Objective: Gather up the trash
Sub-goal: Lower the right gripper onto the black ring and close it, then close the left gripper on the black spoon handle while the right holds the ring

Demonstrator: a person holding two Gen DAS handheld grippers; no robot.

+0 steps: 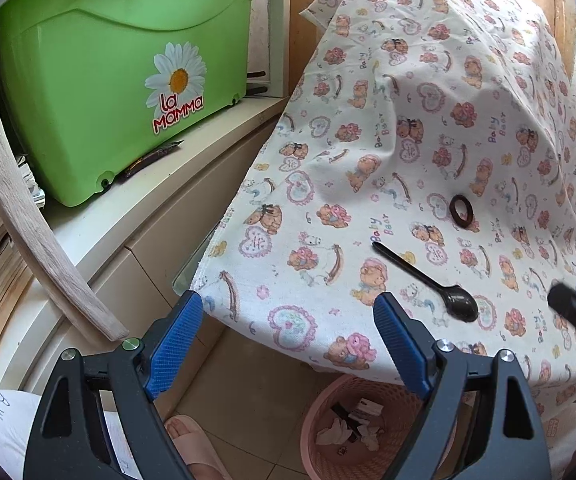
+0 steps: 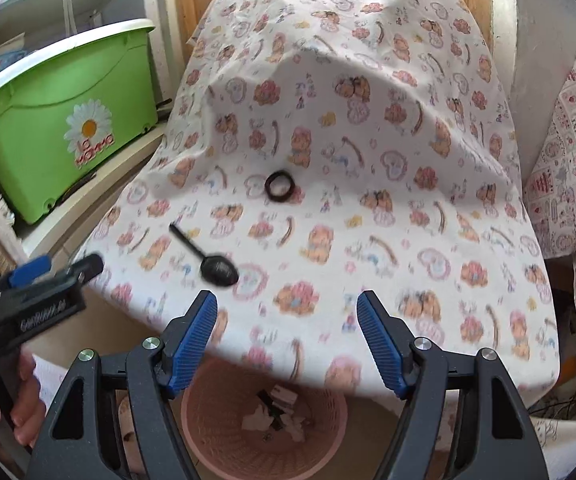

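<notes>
A black plastic spoon [image 1: 431,286] [image 2: 210,258] lies on the bear-print cloth [image 1: 427,140] [image 2: 367,200] over the table, near its front edge. A black ring [image 1: 461,209] [image 2: 279,186] lies a little farther back. A pink woven trash basket [image 1: 371,428] [image 2: 264,420] stands on the floor under the table edge, holding paper scraps and wrappers. My left gripper [image 1: 288,344] is open and empty, over the table's front left corner. My right gripper [image 2: 286,344] is open and empty, above the basket and the table edge, right of the spoon.
A green "La Mamma" bin [image 1: 120,76] [image 2: 60,120] sits on a cream cabinet [image 1: 136,232] at left. A curved wooden chair arm [image 1: 28,208] leans at far left. A foot in a pink slipper [image 1: 196,444] is on the tiled floor. A patterned cloth [image 2: 571,184] hangs at right.
</notes>
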